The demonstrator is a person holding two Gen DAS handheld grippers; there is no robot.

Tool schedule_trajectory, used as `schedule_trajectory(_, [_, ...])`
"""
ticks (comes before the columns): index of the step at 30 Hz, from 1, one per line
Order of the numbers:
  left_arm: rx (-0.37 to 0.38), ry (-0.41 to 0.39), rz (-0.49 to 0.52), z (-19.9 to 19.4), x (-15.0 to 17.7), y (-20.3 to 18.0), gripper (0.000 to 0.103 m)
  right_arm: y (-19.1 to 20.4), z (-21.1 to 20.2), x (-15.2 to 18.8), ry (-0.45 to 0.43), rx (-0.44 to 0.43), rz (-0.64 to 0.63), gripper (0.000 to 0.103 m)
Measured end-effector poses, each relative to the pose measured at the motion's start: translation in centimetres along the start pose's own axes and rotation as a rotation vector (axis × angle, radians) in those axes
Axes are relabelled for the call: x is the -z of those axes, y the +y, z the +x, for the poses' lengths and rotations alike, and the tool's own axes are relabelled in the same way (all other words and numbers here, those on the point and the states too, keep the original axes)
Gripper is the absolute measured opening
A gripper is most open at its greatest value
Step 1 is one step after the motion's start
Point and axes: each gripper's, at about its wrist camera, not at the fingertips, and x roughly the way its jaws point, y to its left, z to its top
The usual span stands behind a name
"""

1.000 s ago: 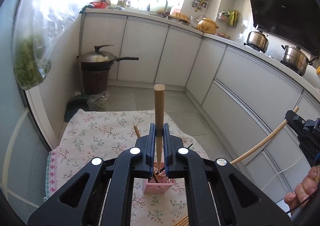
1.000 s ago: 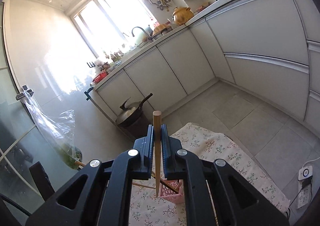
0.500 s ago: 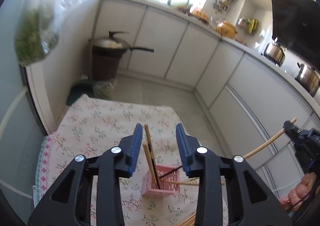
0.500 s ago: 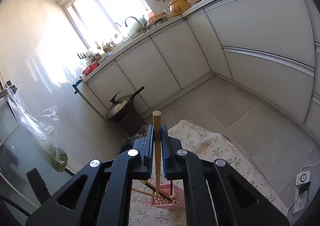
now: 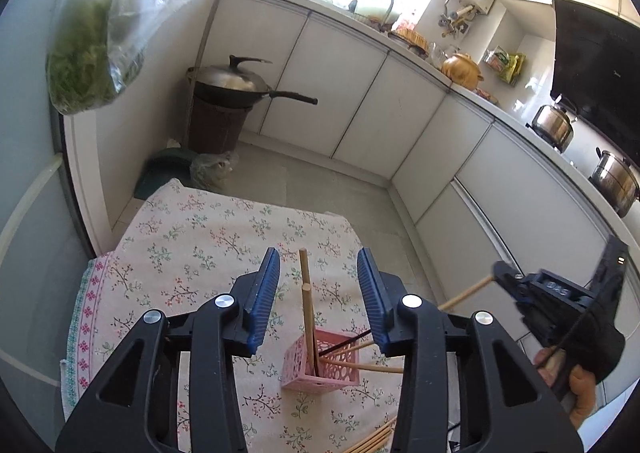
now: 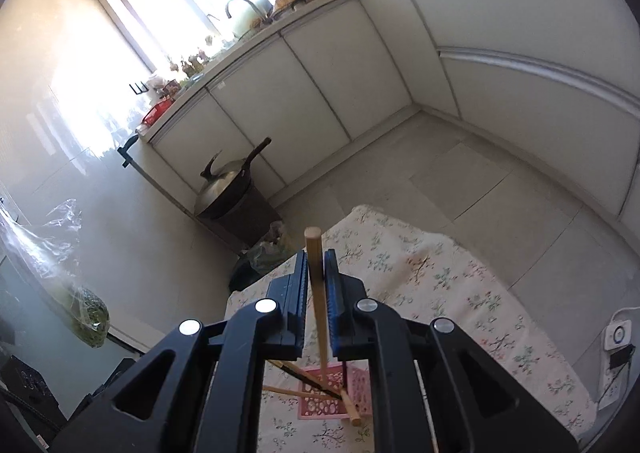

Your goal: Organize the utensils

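Note:
A pink lattice holder (image 5: 320, 367) stands on the floral tablecloth (image 5: 192, 245) and holds several wooden chopsticks (image 5: 306, 305) and a black one. My left gripper (image 5: 318, 293) is open and empty, just above the holder. My right gripper (image 6: 317, 289) is shut on a wooden chopstick (image 6: 316, 273), held upright over the holder (image 6: 332, 393). It also shows at the right of the left wrist view (image 5: 516, 285). More loose chopsticks (image 5: 372, 439) lie on the cloth at the near edge.
White kitchen cabinets (image 5: 360, 101) run along the back and right. A covered wok (image 5: 236, 83) sits on a dark stand on the floor. A bag of greens (image 5: 88, 65) hangs at the left. Pots (image 5: 554, 125) stand on the stove.
My left gripper opened and let go of its chopstick, which now stands in the pink holder. My right gripper moved closer over the holder, still holding its chopstick.

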Motion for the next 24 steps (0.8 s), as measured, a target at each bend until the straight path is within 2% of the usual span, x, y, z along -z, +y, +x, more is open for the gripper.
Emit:
schedule_trajectory(2, [0.01,0.01,0.02,0.2,0.3,-0.5,0.039,-0.3,0.3,0.8,0.009,-0.012,0.014,0.012])
schedule_trajectory(7, [0.024,0.002,0.072,-0.3,1.0,-2.0,0.039,1.4,-2.6,1.6,-0.056,0.012,-0.108,0.014])
schedule_trajectory(13, [0.023,0.006,0.12,-0.8,1.7,-3.5,0.041,1.4,-5.3,2.5,-0.058,0.024,-0.161,0.018])
schedule_trajectory(17, [0.01,0.017,0.171,-1.0,2.8,-4.6,0.043,1.0,-6.2,3.8,-0.054,0.055,-0.188,0.029])
schedule_trajectory(20, [-0.006,0.022,0.204,-1.1,3.6,-5.0,0.046,0.6,-6.5,4.8,-0.052,0.088,-0.215,0.032])
schedule_trajectory(22, [-0.016,0.021,0.218,-1.2,4.0,-5.2,0.051,0.3,-6.8,5.6,-0.045,0.108,-0.231,0.034])
schedule_trajectory(24, [-0.035,0.021,0.237,-1.2,4.7,-5.4,0.058,-0.1,-7.1,6.3,-0.044,0.118,-0.232,0.041])
